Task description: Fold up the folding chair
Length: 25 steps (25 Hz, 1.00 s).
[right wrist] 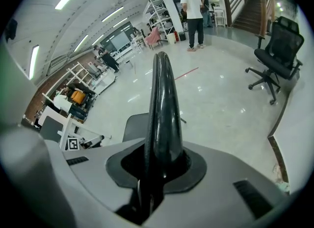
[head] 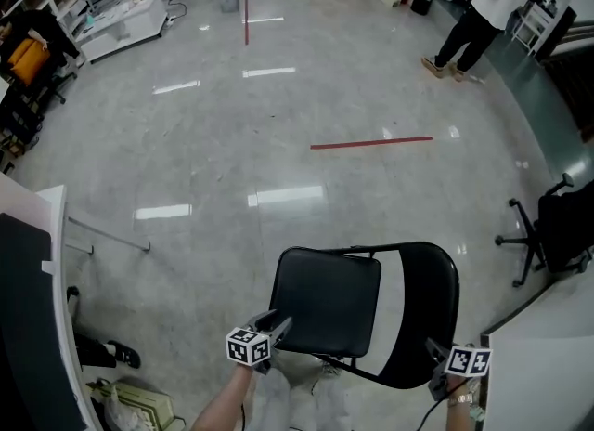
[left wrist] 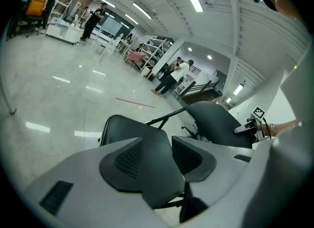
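One folding chair (head: 371, 308) is standing open on the floor, just ahead of the person. The right gripper (head: 438, 369) is clamping the rim of the chair's backrest (head: 429, 304). The left gripper (head: 275, 325) is straddling the near corner of the seat (head: 327, 301), jaws apart, pads not pressing.

Judgement: the left should be closing squarely on the seat edge, then swinging it toward the backrest while the right is steadying the frame.

Count: one folding chair, two grippers, one office chair (head: 548, 234) right of it.
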Tool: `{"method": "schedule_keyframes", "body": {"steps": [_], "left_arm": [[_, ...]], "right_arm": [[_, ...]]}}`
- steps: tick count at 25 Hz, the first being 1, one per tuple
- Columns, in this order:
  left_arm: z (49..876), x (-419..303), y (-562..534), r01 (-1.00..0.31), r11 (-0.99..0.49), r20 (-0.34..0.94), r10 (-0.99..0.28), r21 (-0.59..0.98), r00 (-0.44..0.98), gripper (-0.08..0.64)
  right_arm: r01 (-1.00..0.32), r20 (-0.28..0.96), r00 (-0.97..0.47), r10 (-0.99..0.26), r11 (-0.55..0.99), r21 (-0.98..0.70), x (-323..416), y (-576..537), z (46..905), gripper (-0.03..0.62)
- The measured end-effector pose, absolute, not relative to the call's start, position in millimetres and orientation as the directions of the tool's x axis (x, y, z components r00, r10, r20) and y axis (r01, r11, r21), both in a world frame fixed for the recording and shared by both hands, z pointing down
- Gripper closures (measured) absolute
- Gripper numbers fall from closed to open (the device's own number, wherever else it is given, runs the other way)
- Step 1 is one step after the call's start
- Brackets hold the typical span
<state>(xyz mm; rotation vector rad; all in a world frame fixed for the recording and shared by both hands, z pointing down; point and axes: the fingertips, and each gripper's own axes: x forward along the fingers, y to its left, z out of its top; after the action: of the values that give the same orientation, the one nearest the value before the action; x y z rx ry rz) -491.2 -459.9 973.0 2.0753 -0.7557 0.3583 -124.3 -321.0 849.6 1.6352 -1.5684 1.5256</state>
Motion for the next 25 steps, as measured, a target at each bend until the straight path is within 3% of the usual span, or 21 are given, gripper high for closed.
{"method": "schedule_keyframes", "body": {"steps": [10,17,25], "left_arm": [[1130,-515,-453,-0.603,-0.131,0.559,-0.263,0.787,0.787,0.316],[1146,-517,-455,-0.486,-0.142,0.451,-0.223,0.862,0.864,0.299],[1143,-529,-461,-0.329,-0.272,0.321,-0.073,0.905,0.944,0.298]], "right_arm": [[-0.863,0.839,-0.261,-0.477,-0.275,-0.424,-122,-318,850,0.534],[-0.87,0.828,-0.242,-0.505,-0.265,-0.416,-123,-326,848,0.535],[-0.877,0.825,-0.234,-0.514,-0.254,-0.407,-120,-328,846,0.535]]}}
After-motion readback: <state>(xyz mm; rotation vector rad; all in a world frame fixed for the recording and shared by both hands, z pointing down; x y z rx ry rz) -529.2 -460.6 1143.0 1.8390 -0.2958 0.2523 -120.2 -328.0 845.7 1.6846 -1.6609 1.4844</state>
